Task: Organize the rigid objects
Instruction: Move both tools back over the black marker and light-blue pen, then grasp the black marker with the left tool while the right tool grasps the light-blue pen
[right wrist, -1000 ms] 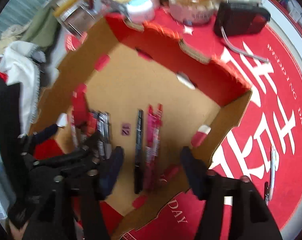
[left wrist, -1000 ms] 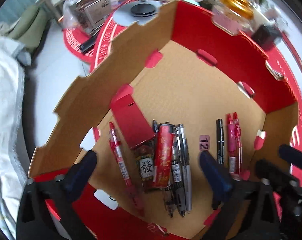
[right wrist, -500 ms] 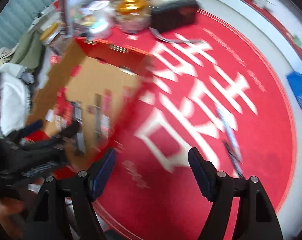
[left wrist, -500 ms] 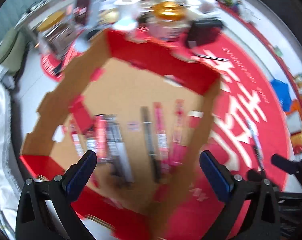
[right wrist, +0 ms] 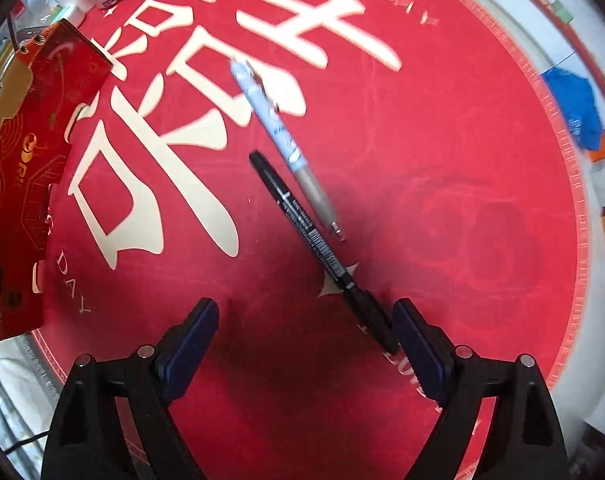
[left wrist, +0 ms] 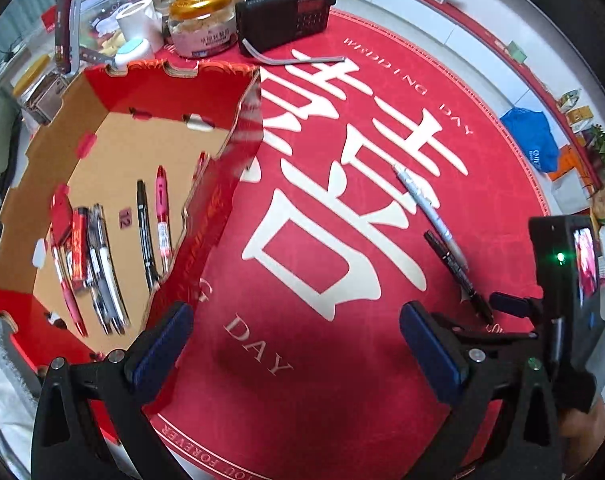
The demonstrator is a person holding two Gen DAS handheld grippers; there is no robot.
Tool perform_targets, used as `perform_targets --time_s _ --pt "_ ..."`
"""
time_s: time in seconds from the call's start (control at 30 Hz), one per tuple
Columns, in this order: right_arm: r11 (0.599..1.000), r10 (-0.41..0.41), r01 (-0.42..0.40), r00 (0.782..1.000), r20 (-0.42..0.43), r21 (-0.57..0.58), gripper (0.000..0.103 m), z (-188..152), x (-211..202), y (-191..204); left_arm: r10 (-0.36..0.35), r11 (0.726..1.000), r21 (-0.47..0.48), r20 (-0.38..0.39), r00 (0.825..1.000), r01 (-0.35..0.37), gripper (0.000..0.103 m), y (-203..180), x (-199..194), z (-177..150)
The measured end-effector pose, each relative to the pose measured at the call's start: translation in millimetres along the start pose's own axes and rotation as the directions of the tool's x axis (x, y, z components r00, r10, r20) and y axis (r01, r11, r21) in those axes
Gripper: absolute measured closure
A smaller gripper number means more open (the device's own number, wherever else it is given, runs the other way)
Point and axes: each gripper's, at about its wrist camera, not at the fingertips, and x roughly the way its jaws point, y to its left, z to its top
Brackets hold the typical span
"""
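Both views swing off box (left wrist: 114,92) onto red mat (right wrist: 442,140). Right gripper (right wrist: 304,340) wide, empty, black pen (right wrist: 310,236) lower centre: next pickup likely. Left gripper (left wrist: 294,340) wide, empty.

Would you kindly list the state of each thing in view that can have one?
Cardboard box: open-topped, pens lying flat inside.
Black marker: capped, flat on the red mat, outside the box.
Pale blue pen: flat on the mat beside the marker.
Jar: gold lid on.
Right tool: open, empty.
Left tool: open, empty.
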Motion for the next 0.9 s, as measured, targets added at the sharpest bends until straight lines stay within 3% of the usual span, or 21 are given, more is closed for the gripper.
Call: perform_targets --time_s 0.07,0.13,0.23,0.27,0.4,0.53,0.73,0.9 --pt "0.999 0.031 -0.031 0.999 0.027 0.008 0.013 1 -3 0 0.023 1.0 -0.009 0.003 1.0 -0.023 0.0 -1 2 -3" --pt "0.991 0.131 -0.131 0.991 0.025 0.0 0.013 3 -7 4 0.047 0.998 -0.03 0.016 0.999 -0.046 0.0 1 1 -4" --pt "0.96 0.275 -0.276 0.961 -0.03 -0.036 0.013 0 -10 15 0.07 0.995 -0.073 0.051 0.996 -0.066 0.0 6 -6 0" --pt "0.957 0.283 -0.285 0.958 -0.039 -0.047 0.013 -4 -12 16 0.079 0.994 -0.084 0.067 0.995 -0.073 0.0 7 -9 3" --pt "0.984 0.18 -0.18 0.984 0.003 -0.014 0.013 -19 -24 -4 0.053 0.996 -0.069 0.051 0.997 -0.05 0.0 -9 2 25" --pt "0.995 0.064 -0.065 0.998 0.021 0.073 0.013 -29 -25 -43 0.031 0.999 0.038 -0.003 1.0 -0.031 0.0 -55 37 36" --pt "0.988 0.049 -0.048 0.999 -0.002 0.149 0.013 -51 -31 -87 0.035 0.986 0.163 -0.034 0.999 -0.029 0.0 -110 71 23" --pt "0.987 0.046 -0.047 0.999 0.007 0.157 0.013 -56 -35 -102 0.101 0.983 0.164 -0.087 0.991 -0.086 0.0 -110 95 4"
